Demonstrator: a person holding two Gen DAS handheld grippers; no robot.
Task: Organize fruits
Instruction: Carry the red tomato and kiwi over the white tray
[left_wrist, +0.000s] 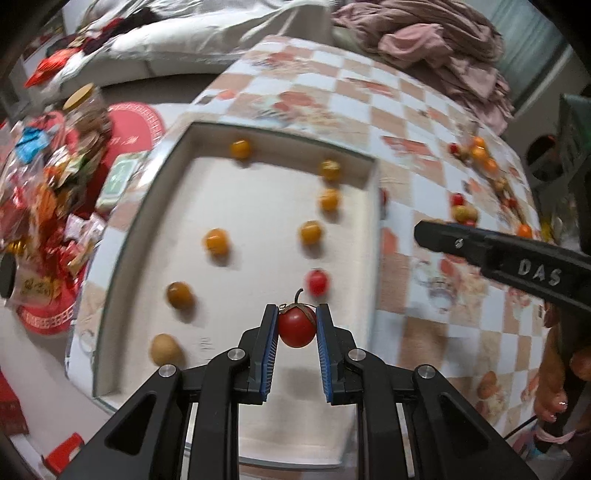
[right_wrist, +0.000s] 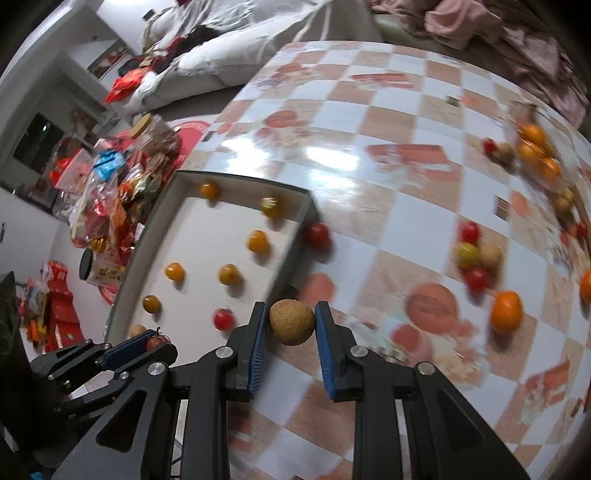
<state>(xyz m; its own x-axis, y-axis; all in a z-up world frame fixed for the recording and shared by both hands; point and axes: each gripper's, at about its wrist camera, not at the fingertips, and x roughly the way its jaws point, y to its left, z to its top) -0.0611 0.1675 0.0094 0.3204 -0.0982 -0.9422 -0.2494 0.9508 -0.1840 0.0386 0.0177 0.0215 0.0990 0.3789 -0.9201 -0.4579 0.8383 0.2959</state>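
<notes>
1. L gripper (left_wrist: 296, 326): your left-hand jaws are clamped narrow on a red cherry tomato (left_wrist: 296, 328), blue pads (left_wrist: 270, 347) pressing both sides, stem up. It hangs over the near end of the white tray (left_wrist: 364, 258). The right wrist view confirms this: L gripper (right_wrist: 157, 341) at lower left, tomato (right_wrist: 155, 342) between its pads.

2. R gripper (right_wrist: 291, 325): your right-hand jaws hold a tan, rough-skinned round fruit (right_wrist: 291, 322), pads (right_wrist: 327, 354) touching both sides. It sits above the checkered tablecloth (right_wrist: 388, 122), just outside the tray's right wall (right_wrist: 291, 254). In the left wrist view only one black finger (left_wrist: 461, 243) shows, at right; the grip can't be read there.

3. Tray contents, near to far:
- tan fruit (left_wrist: 165, 349) at near left corner
- dark-yellow fruit (left_wrist: 180, 295)
- red tomato (left_wrist: 317, 281) just beyond the L gripper's load
- orange fruits (left_wrist: 216, 240) and (left_wrist: 311, 232) at mid tray
- more orange ones by the right wall and far wall (left_wrist: 241, 148)
All lie apart, none touching.

4. Outside the tray: one red tomato (right_wrist: 318, 234) rests against the right wall. Further right, loose fruit on the cloth: an orange one (right_wrist: 506, 312), a red/green/tan cluster (right_wrist: 472, 258), a further pile (right_wrist: 532, 147) near the far edge.

5. Bkgd: snack packets (left_wrist: 48, 206) left of the table, pink fabric (left_wrist: 436, 40) beyond it. Blurred.
</notes>
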